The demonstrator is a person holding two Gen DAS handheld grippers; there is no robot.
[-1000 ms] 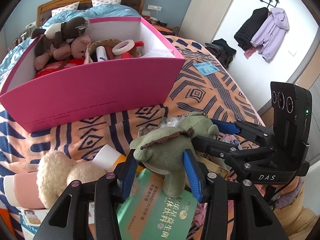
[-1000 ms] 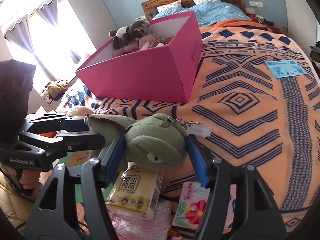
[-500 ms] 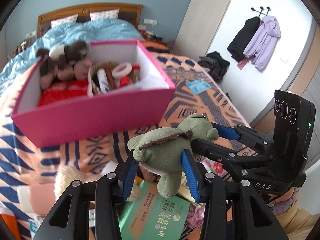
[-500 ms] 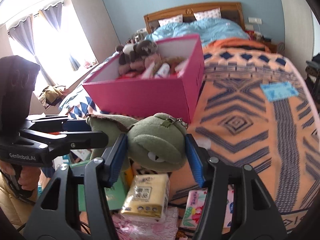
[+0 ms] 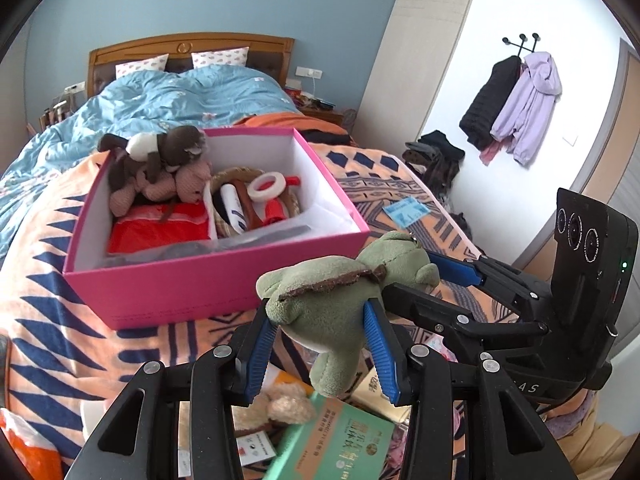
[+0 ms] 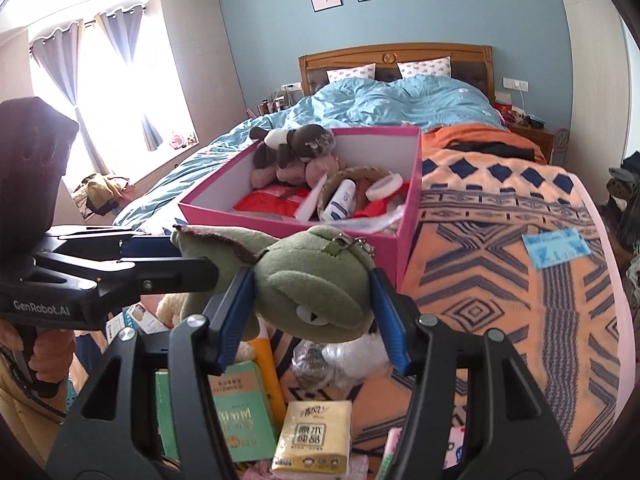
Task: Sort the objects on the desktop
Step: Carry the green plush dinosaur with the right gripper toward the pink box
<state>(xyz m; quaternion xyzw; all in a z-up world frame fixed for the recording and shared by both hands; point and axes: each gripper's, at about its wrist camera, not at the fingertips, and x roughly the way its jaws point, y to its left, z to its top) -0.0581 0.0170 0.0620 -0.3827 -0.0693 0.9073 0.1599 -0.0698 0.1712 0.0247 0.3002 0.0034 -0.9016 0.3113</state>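
A green plush turtle [image 5: 332, 300] hangs in the air in front of the pink box [image 5: 224, 280], held from both sides. My left gripper [image 5: 320, 320] is shut on its body, the blue pads pressing into the plush. My right gripper [image 6: 311, 284] is shut on the turtle's head [image 6: 316, 268]. In the left wrist view, the right gripper [image 5: 424, 280] comes in from the right. In the right wrist view, the left gripper [image 6: 188, 258] comes in from the left. The open pink box [image 6: 408, 216] holds brown and pink plush toys on one side, a basket with tape and a tube on the other.
Below the turtle, a green book [image 5: 340, 440], a tissue pack [image 6: 312, 440], a cream plush [image 5: 284, 400] and other clutter lie on the patterned orange blanket [image 6: 500, 300]. A blue card [image 5: 406, 212] lies right of the box. Coats [image 5: 512, 100] hang on the far wall.
Both grippers have risen together with the turtle held between them. The box has dropped lower in both views, so its inside now shows from above.
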